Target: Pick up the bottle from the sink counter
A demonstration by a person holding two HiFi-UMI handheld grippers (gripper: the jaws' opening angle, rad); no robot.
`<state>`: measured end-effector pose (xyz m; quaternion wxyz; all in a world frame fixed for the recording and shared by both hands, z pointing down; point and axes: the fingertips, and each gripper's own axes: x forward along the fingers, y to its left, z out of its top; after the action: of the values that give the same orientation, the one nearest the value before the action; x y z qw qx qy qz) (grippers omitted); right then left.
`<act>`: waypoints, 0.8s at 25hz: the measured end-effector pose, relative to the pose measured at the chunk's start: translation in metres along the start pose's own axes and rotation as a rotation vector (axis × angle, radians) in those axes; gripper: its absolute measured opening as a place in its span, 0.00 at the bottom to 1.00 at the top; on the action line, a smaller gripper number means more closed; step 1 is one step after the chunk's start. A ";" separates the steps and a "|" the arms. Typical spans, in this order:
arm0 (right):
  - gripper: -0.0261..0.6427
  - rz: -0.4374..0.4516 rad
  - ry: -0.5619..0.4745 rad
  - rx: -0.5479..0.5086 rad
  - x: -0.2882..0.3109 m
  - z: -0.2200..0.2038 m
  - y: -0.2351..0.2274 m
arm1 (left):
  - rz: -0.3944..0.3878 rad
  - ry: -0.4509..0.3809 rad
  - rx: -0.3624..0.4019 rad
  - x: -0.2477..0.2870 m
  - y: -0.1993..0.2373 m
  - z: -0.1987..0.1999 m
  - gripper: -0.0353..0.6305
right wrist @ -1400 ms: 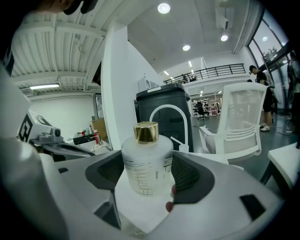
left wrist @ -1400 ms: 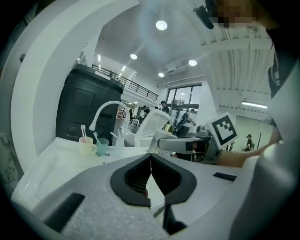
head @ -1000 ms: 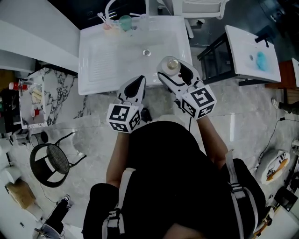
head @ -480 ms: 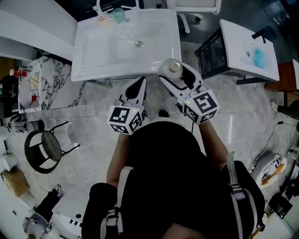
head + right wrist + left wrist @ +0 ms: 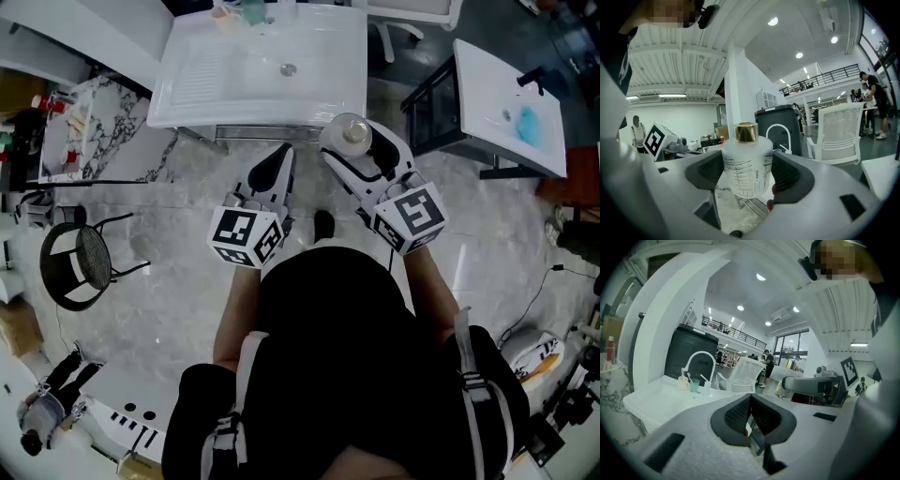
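The right gripper (image 5: 357,147) clamps the gold-capped bottle (image 5: 746,165) upright, clear of the sink bench (image 5: 192,105), while the left gripper (image 5: 273,170) is closed and empty.

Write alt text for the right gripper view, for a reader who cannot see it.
The right gripper clamps a white, gold-capped bottle upright between its jaws. Behind stand a white chair and a curved faucet.

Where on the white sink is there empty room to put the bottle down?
The ribbed drainboard, left of the drain, is bare, and so is the basin around that drain. The far corner by the cups and tap is crowded. The right gripper holds the bottle.
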<state>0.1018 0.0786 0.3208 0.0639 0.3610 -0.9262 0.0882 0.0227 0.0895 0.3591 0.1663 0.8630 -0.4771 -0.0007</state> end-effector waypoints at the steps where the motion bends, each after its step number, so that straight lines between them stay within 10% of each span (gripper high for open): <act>1: 0.51 0.014 0.002 -0.007 -0.003 0.000 0.004 | 0.008 -0.005 0.003 -0.003 -0.003 0.001 0.08; 20: 0.51 0.108 -0.017 -0.037 -0.006 -0.001 0.051 | 0.072 -0.030 0.030 -0.045 -0.009 -0.001 0.08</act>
<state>0.0713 0.1200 0.3151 0.0581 0.3101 -0.9463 0.0711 0.0057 0.1307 0.3503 0.1462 0.8475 -0.5103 -0.0007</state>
